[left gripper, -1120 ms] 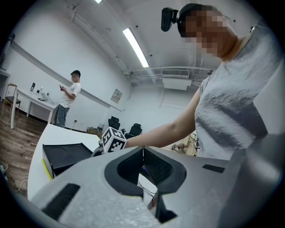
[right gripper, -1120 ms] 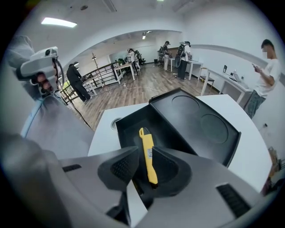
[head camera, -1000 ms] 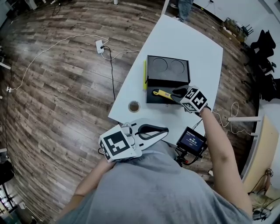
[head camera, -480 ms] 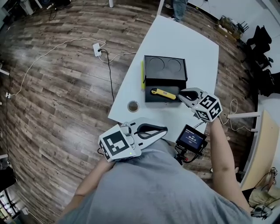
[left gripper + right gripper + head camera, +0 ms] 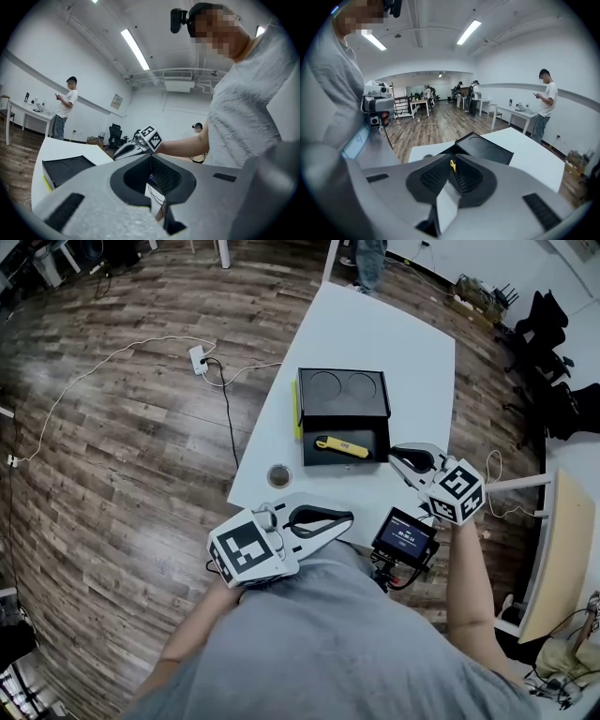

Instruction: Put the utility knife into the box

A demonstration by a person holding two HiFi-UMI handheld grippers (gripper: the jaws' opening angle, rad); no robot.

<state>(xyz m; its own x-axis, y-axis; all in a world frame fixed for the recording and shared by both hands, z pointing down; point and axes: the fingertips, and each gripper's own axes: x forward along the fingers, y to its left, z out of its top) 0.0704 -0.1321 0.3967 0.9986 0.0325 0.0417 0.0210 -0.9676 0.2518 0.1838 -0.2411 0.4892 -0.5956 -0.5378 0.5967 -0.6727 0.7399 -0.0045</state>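
Note:
The yellow utility knife [image 5: 341, 446] lies loose in the open black box [image 5: 345, 427], in its near tray, on the white table [image 5: 384, 334]. The box's lid [image 5: 342, 390] lies behind it. My right gripper [image 5: 394, 455] hovers just right of the box's near right corner, with nothing in it. In the right gripper view its jaws stand a narrow slit apart, and the knife [image 5: 452, 165] shows through that slit. My left gripper [image 5: 350, 516] is held near my body at the table's near edge, shut and empty. It faces the box [image 5: 65, 168] and the right gripper [image 5: 123, 150].
A small round container [image 5: 279, 474] sits on the table's near left. A thin yellow-green strip [image 5: 294, 409] lies along the box's left side. A screen device [image 5: 405, 532] stands at the near edge. A power strip [image 5: 199, 359] and cable lie on the floor. A person [image 5: 543, 110] stands at the far end.
A second ago my right gripper held the knife over the box. It has let go, leaving the knife in the box, and has drawn back to the near right. The left gripper stayed put.

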